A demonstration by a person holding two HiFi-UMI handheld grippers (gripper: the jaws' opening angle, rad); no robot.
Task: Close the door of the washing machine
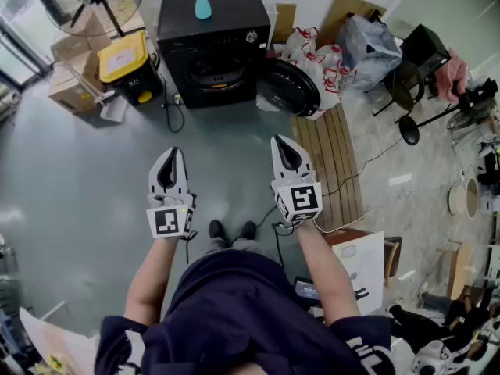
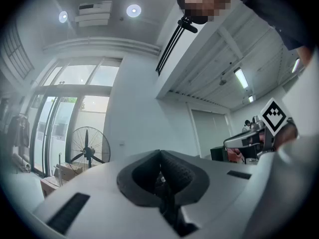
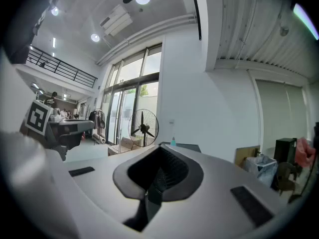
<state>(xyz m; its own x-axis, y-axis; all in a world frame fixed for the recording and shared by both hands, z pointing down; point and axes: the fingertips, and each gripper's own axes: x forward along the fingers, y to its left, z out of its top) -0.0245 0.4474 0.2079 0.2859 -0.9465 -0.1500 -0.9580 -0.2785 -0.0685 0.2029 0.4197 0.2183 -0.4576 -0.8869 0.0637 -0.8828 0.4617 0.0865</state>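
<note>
Nothing was done yet: the round dark door (image 1: 289,87) of the black front-loading washing machine (image 1: 215,49), upper centre, stood swung open, and I held my left gripper (image 1: 172,162) and right gripper (image 1: 285,151) clenched empty, well apart from it.

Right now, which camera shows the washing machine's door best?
The head view: the round door stands swung open beside the black washing machine, and both are seen whole from above. The right gripper view catches only the machine's top edge, not the door. The left gripper view shows neither.
</note>
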